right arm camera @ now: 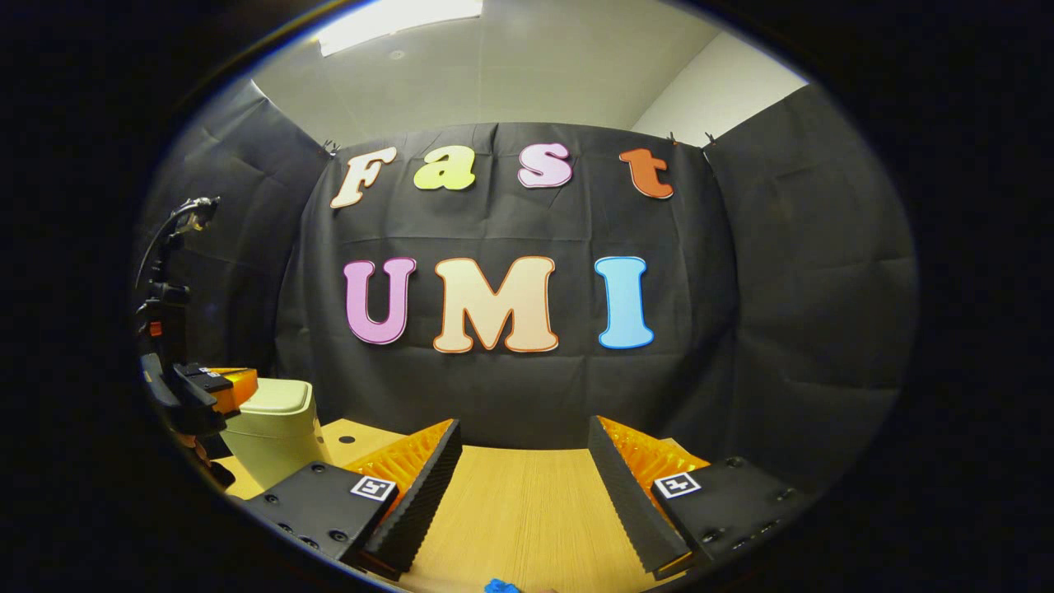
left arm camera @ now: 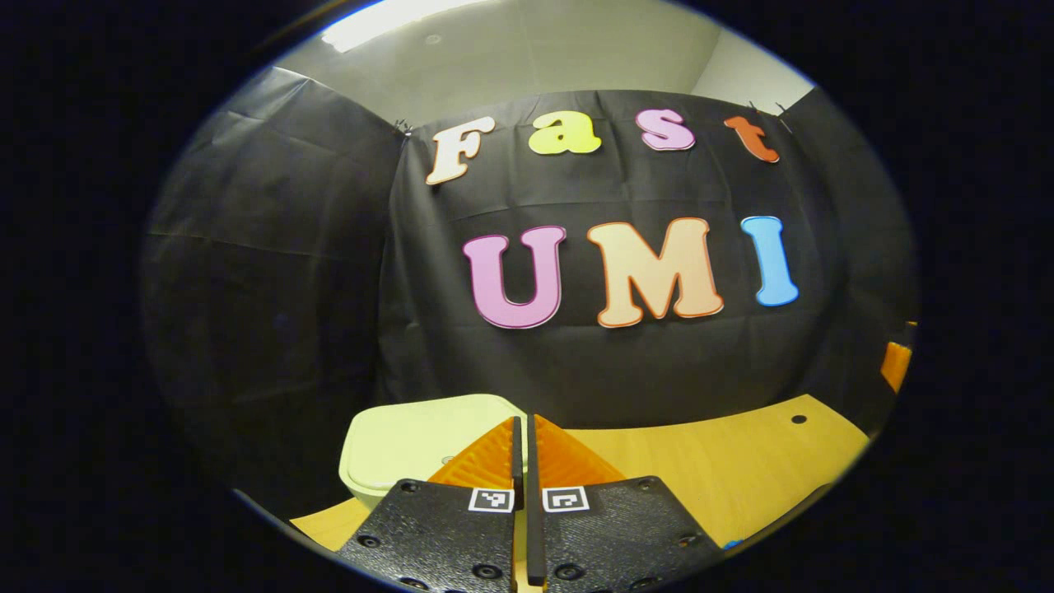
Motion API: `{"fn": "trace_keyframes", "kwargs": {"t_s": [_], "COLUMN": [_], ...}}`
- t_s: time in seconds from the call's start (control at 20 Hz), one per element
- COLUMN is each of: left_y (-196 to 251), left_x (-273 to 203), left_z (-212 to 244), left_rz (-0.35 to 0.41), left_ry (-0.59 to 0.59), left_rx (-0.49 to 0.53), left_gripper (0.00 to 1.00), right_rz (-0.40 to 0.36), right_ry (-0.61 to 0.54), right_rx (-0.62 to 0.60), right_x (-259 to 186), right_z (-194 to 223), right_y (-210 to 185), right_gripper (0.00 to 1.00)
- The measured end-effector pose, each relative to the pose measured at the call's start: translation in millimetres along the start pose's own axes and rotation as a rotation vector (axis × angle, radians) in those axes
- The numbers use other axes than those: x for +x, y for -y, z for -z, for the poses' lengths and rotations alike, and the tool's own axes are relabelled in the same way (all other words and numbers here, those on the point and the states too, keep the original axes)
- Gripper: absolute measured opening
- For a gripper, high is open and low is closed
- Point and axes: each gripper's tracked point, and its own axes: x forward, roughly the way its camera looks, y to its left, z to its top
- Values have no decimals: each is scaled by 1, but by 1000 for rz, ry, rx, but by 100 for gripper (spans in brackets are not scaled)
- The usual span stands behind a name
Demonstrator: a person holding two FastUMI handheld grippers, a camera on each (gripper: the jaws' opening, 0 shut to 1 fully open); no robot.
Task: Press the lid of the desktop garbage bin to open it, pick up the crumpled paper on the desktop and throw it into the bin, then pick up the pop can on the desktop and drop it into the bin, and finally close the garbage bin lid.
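While hovering just above the bin, presses nothing yet: left claw held with both fingers pinched together, nothing between them, likely so as to make one blunt tip for pushing down on the lid. Pale bin standing at the far left of the worktop, close to the black cloth wall, lid apparently flat and down, so opening step judged not done. Seen from the right gripper view as well: same bin at the left edge, with the left claw poised over or at its top; contact hard to tell from here. Farther right, bare wooden worktop stretching toward the cloth. Right claw spread wide, holding nothing, low over the middle of the worktop, probably kept ready for the pickup once the lid springs up. A small blue scrap at the very near edge below it; too cut off to identify. Crumpled paper and can not made out. Next move judged: a short downward push on the lid, square enough not to tip the light bin.
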Motion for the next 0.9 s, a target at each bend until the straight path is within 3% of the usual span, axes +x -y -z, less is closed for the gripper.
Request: {"fn": "trace_keyframes", "kwargs": {"t_s": [0.3, 0.5, 0.55, 0.8, 0.9], "left_y": [-46, -52, -50, -48, -50], "left_x": [20, 25, 25, 23, 22], "left_z": [25, 53, 43, 51, 48], "left_rz": [-97, -101, -87, -59, -62], "left_ry": [-40, -102, -55, -38, -27], "left_rx": [24, 10, 7, -106, -99], "left_gripper": [0, 0, 0, 0, 0], "right_rz": [1, -11, -14, -26, -34], "right_ry": [-23, -42, -46, -77, -91], "right_rx": [-15, -26, -28, -29, 1], "right_x": [3, 6, 6, 8, 9], "right_z": [8, 15, 16, 28, 32], "right_y": [-1, -6, -8, -11, -13], "right_gripper": [98, 98, 98, 98, 98]}}
